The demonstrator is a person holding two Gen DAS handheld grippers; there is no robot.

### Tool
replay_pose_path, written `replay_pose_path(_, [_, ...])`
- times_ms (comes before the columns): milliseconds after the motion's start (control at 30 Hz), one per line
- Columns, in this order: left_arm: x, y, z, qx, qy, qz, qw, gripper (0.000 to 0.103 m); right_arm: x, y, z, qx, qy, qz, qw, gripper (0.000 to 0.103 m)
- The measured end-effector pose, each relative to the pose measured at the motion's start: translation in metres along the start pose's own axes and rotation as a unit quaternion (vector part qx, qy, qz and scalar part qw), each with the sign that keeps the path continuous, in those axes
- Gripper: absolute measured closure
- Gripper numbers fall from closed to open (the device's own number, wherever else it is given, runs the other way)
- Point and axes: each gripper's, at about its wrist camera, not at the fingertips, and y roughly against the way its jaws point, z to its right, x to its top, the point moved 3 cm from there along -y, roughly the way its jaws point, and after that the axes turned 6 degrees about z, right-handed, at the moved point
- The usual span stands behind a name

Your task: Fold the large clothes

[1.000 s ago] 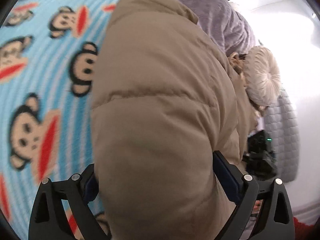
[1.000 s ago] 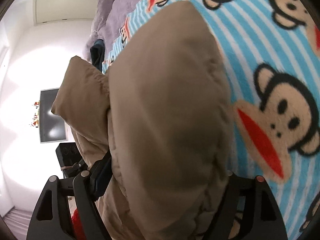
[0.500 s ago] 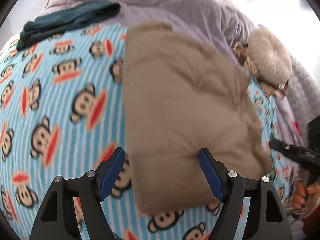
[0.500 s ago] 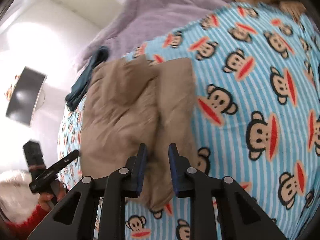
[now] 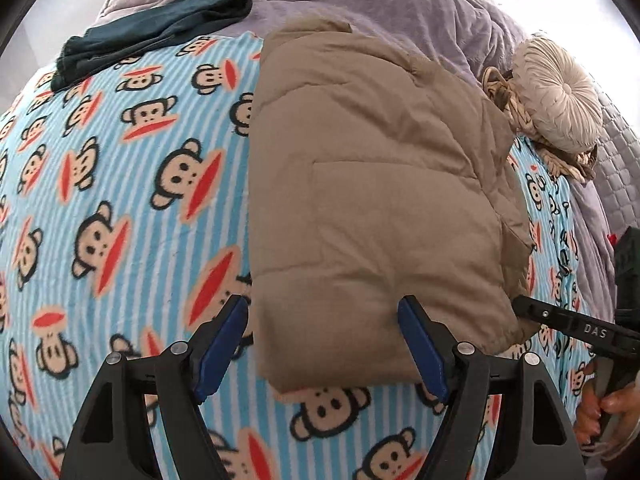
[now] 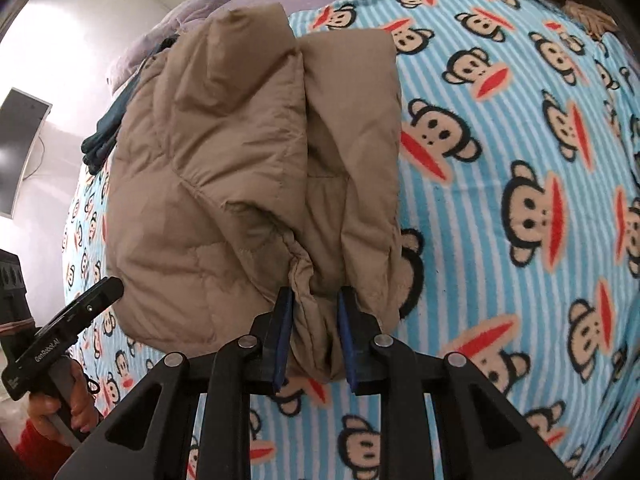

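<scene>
Tan quilted puffer jacket [image 5: 372, 184] lies folded into a thick rectangular bundle on the light-blue striped fleece blanket with cartoon monkey faces [image 5: 132, 184], roughly mid-bed. In the right wrist view the bundle shows 2 stacked panels with a seam running lengthwise between them.

Left gripper [image 5: 324, 348]: blue-padded fingers spread wide, straddling the near-left corner of the jacket. The left finger sits over bare blanket just beside the jacket edge; the right finger overlaps the jacket's near edge. No pinch visible, nothing held.

Right gripper [image 6: 316, 340]: fingers drawn close together with a bunched fold of the jacket's near edge between the 2 blue pads. Fabric is squeezed and gathered there, so it is pinching the jacket.

Each gripper shows in the other's view as a black handle held in a hand, off the jacket's near corner: right one at the right edge of the left wrist view, left one at lower left of the right wrist view.

Background: dark teal folded garment [image 5: 156, 36] at the far-left edge of the blanket, lavender plush comforter [image 5: 400, 4] bunched behind the jacket, round cream pleated cushion [image 5: 560, 96] at far right.
</scene>
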Motion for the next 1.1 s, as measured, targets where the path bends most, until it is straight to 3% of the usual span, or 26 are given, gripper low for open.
replay_pose_path(200, [-0.005, 0.023, 0.004, 0.023, 0.011, -0.011, 0.9996, 0.024, -0.009, 0.032, -0.003, 0.001, -0.022, 0.004, 1.000, 0.075])
replay_pose_path(267, [-0.007, 0.029, 0.008, 0.029, 0.008, -0.016, 0.9994, 0.015, -0.015, 0.042, -0.006, 0.000, -0.033, 0.004, 0.999, 0.055])
replay_pose_path(300, [-0.009, 0.032, 0.009, 0.031, 0.007, -0.015, 0.9994, 0.005, -0.018, 0.046, -0.007, 0.000, -0.035, 0.006, 0.999, 0.053])
replay_pose_path(567, [-0.018, 0.057, 0.022, 0.037, -0.001, -0.009, 0.9993, 0.003, -0.034, 0.069, -0.020, -0.004, -0.029, 0.012, 0.999, 0.051])
replay_pose_path(667, [-0.020, 0.063, 0.025, 0.041, -0.005, -0.010, 0.9991, 0.001, -0.037, 0.075, -0.023, -0.010, -0.028, 0.013, 0.999, 0.044])
replay_pose_path(1000, [-0.028, 0.077, 0.032, 0.058, -0.024, -0.010, 0.9980, 0.001, -0.040, 0.093, -0.035, -0.023, -0.006, 0.024, 0.999, 0.040])
replay_pose_path(1100, [-0.027, 0.087, 0.035, 0.087, -0.041, 0.008, 0.9953, 0.001, -0.041, 0.097, -0.038, -0.029, -0.002, 0.023, 0.999, 0.040])
